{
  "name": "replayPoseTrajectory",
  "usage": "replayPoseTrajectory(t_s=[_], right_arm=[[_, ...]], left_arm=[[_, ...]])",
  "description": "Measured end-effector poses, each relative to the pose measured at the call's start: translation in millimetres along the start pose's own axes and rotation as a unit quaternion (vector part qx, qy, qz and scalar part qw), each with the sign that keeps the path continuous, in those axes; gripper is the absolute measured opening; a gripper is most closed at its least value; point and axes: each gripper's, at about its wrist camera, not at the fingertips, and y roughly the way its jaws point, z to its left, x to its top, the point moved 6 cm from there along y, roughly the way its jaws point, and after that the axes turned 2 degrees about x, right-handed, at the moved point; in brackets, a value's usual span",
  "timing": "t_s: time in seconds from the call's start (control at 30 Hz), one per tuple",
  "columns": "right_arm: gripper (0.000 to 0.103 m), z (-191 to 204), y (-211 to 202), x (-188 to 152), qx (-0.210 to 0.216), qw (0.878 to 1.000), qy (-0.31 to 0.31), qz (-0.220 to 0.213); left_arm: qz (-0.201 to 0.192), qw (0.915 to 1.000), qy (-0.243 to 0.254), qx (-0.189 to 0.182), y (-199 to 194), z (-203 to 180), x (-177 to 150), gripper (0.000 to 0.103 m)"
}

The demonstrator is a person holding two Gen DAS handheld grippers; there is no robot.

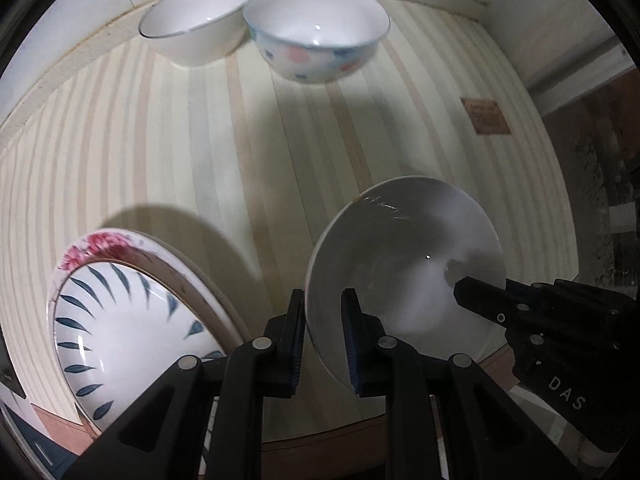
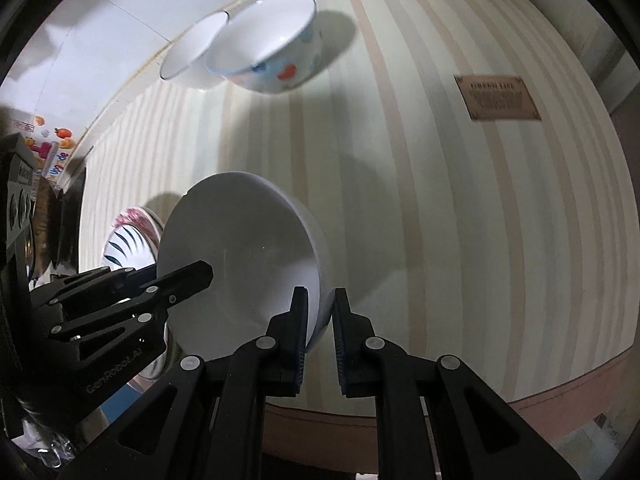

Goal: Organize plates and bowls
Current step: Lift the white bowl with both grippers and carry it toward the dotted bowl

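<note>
A plain white bowl point(image 1: 404, 264) hangs above the striped tablecloth, gripped at two sides of its rim. My left gripper point(image 1: 323, 320) is shut on its near rim, and my right gripper point(image 2: 320, 316) is shut on the opposite rim of the same white bowl point(image 2: 240, 256). Each gripper shows in the other's view: the right gripper point(image 1: 464, 288) reaches in at the bowl's far edge, the left gripper point(image 2: 204, 272) at its left edge. A leaf-patterned plate point(image 1: 132, 332) on a pink-flowered plate point(image 1: 104, 246) lies left of the bowl. Two bowls stand at the back: a plain one point(image 1: 196, 20) and a spotted one point(image 1: 316, 28).
The striped tablecloth point(image 1: 240, 152) covers the table up to a pale wall at the back. A brown label point(image 2: 496, 98) is sewn on it at the right. The table's front edge point(image 2: 560, 392) curves below the grippers. Colourful stickers point(image 2: 52, 140) show at far left.
</note>
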Motion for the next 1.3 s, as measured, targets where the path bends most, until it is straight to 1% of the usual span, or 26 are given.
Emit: replayPoseTrajectory(t_s=[0.3, 0.4, 0.5, 0.6, 0.67, 0.73, 0.77, 0.8, 0.83, 0.87, 0.9, 0.93, 0.97, 1.0, 1.07, 1.17, 1.27, 1.3], right_arm=[[0.014, -15, 10, -15, -0.006, 1.000, 0.009, 0.014], [0.014, -17, 12, -17, -0.003, 1.000, 0.013, 0.018], [0.014, -16, 14, -16, 0.001, 1.000, 0.015, 0.022], [0.015, -16, 16, -16, 0.009, 0.999, 0.017, 0.034], [0.015, -18, 13, -16, 0.011, 0.999, 0.015, 0.042], [0.015, -21, 3, -12, 0.011, 0.999, 0.011, 0.041], [0.015, -21, -4, -8, 0.011, 0.999, 0.005, 0.039], [0.015, -21, -12, -2, 0.007, 0.999, -0.002, 0.034], [0.015, -21, -19, 4, 0.002, 1.000, -0.006, 0.026], [0.017, -20, -31, 18, 0.000, 1.000, -0.010, 0.010], [0.025, -19, -38, 29, 0.004, 1.000, -0.012, -0.001], [0.030, -17, -44, 43, 0.010, 1.000, -0.012, -0.013], [0.038, -15, -51, 63, 0.020, 0.999, -0.010, -0.031], [0.042, -13, -54, 77, 0.025, 0.999, -0.010, -0.043], [0.043, -9, -53, 111, 0.031, 0.998, -0.010, -0.060], [0.043, -2, -36, 160, 0.041, 0.997, -0.001, -0.061], [0.043, 1, -9, 197, 0.044, 0.998, 0.012, -0.047], [0.043, 4, 0, 202, 0.042, 0.998, 0.016, -0.041]], left_arm=[[0.017, 0.9997, 0.016, 0.012, 21, -11, -8, 0.016], [0.015, 0.9996, 0.018, 0.015, 22, -15, -5, 0.016], [0.020, 0.9996, 0.015, 0.012, 24, -16, -3, 0.016], [0.018, 0.9996, 0.016, 0.015, 14, -17, 1, 0.016], [0.006, 0.9996, 0.017, 0.019, 0, -15, 3, 0.016], [-0.020, 0.9993, 0.017, 0.025, -21, -12, 11, 0.016], [-0.035, 0.9991, 0.011, 0.022, -33, -8, 18, 0.017], [-0.046, 0.9988, 0.004, 0.017, -43, -5, 25, 0.017], [-0.057, 0.9983, -0.006, 0.010, -51, -1, 34, 0.020], [-0.069, 0.9974, -0.019, 0.002, -59, 5, 47, 0.028], [-0.077, 0.9965, -0.033, -0.005, -62, 11, 60, 0.030], [-0.084, 0.9952, -0.050, -0.007, -63, 19, 75, 0.030], [-0.086, 0.9942, -0.064, -0.007, -60, 24, 88, 0.030], [-0.084, 0.9933, -0.078, -0.011, -56, 31, 101, 0.030], [-0.072, 0.9917, -0.105, -0.022, -42, 46, 131, 0.030], [-0.056, 0.9900, -0.127, -0.023, -21, 58, 160, 0.030], [-0.033, 0.9898, -0.136, -0.027, -2, 66, 173, 0.030], [-0.027, 0.9900, -0.136, -0.024, 3, 65, 176, 0.030]])
